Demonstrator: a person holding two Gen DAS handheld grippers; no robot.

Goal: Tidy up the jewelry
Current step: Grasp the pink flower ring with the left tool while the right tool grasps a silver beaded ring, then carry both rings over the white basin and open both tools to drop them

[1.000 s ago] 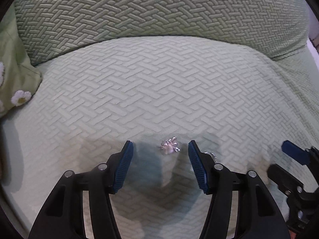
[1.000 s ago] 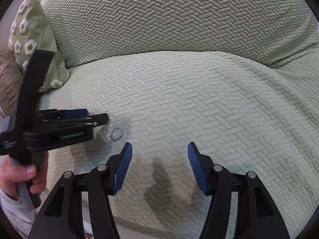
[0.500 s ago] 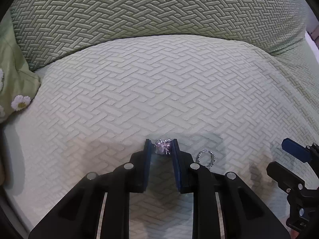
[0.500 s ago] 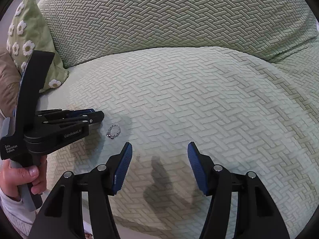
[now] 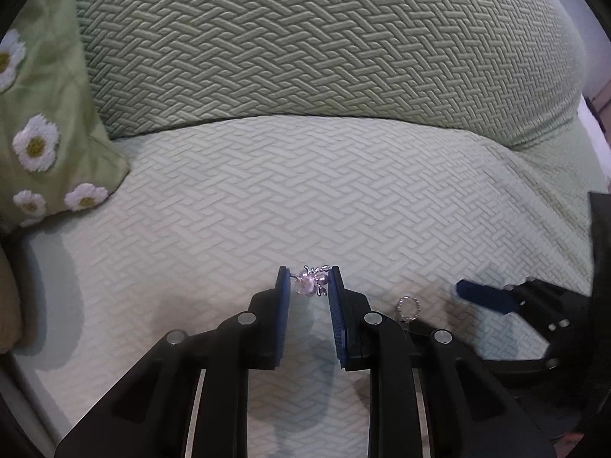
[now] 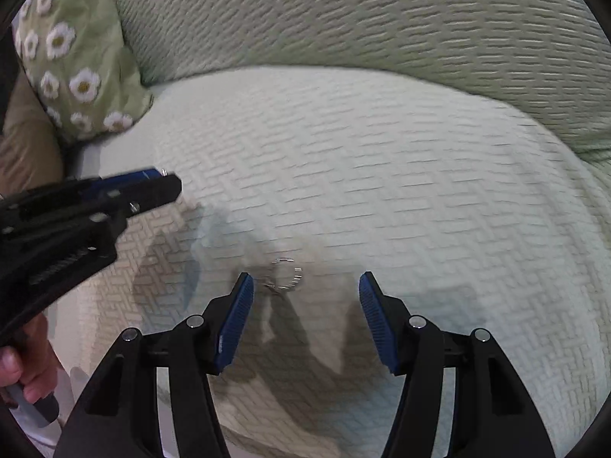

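Note:
My left gripper (image 5: pixel 308 280) is shut on a small silver spider-shaped charm with a pale pink stone (image 5: pixel 311 284), held at its fingertips above the green sofa seat (image 5: pixel 267 198). A beaded silver ring (image 5: pixel 408 307) lies on the seat just right of the left gripper. In the right wrist view, which is blurred, the same ring (image 6: pixel 286 274) lies between my right gripper's open fingers, nearer the left fingertip (image 6: pixel 244 286). My right gripper (image 6: pixel 305 286) is open and empty. The left gripper shows at the left of the right wrist view (image 6: pixel 160 187).
A green cushion with white daisies (image 5: pixel 42 122) leans at the back left against the sofa backrest (image 5: pixel 324 45). A tan cushion (image 6: pixel 26 145) sits beside it. The right gripper's blue fingertip (image 5: pixel 481 299) shows at the right of the left wrist view.
My left gripper closed on the spider charm and lifted it off the seat. My right gripper moved left, so the ring now lies between its fingers.

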